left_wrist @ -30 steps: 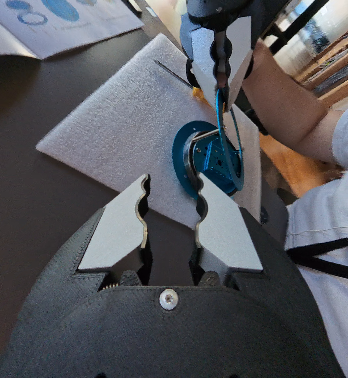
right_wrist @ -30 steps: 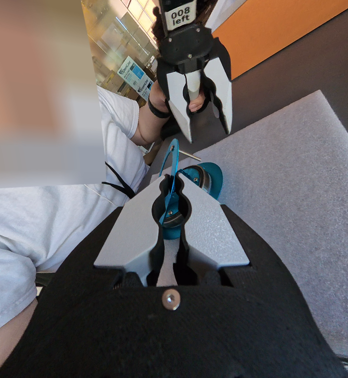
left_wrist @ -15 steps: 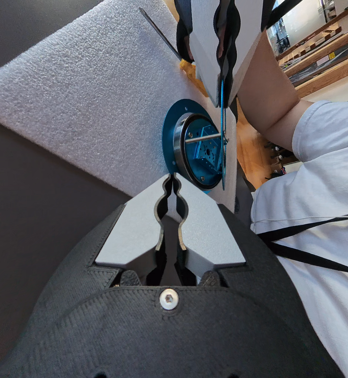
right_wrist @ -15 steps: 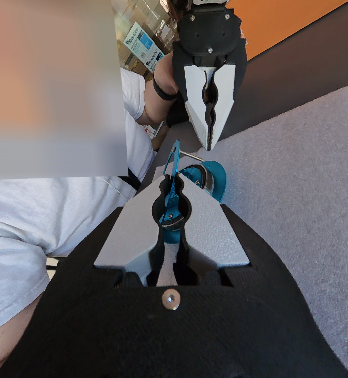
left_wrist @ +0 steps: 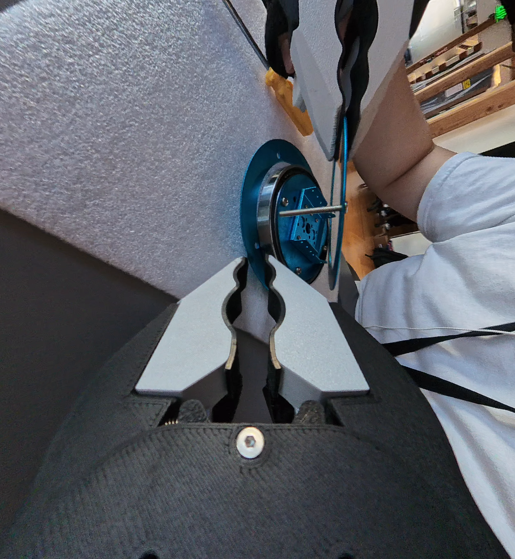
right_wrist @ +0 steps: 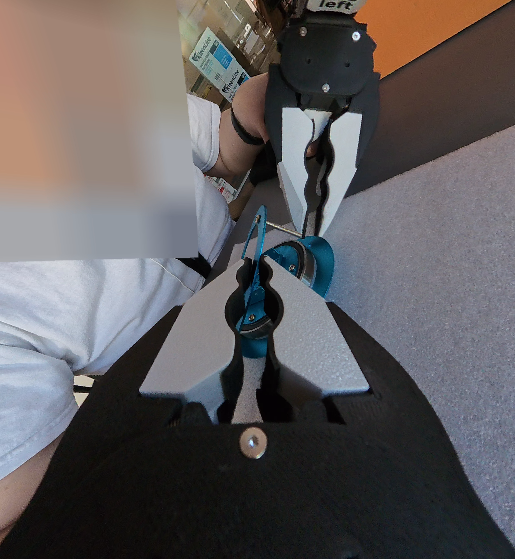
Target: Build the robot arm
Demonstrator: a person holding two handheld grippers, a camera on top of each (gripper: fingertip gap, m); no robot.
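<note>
A blue flanged hub (left_wrist: 249,196) with a silver bearing ring and a blue bracket inside lies on a white foam pad (left_wrist: 114,136). My right gripper (right_wrist: 253,261) is shut on a thin blue ring (right_wrist: 257,227) and holds it on edge just over the hub. A silver threaded rod (left_wrist: 307,210) runs from the hub to the ring (left_wrist: 339,242). My left gripper (left_wrist: 257,260) has its jaws a narrow gap apart, tips at the flange's rim and holding nothing. The right gripper (left_wrist: 338,154) also shows in the left wrist view, and the left one (right_wrist: 313,234) in the right wrist view.
The foam pad (right_wrist: 431,272) lies on a dark table (left_wrist: 38,302). A yellow part (left_wrist: 283,90) and a thin dark rod (left_wrist: 242,28) lie on the pad beyond the hub. A person in a white shirt (left_wrist: 462,272) is close on the side.
My left gripper closed from wide open, moved in to the flange's rim, and now stands slightly parted. The right gripper kept hold of the ring and turned it more edge-on over the hub.
</note>
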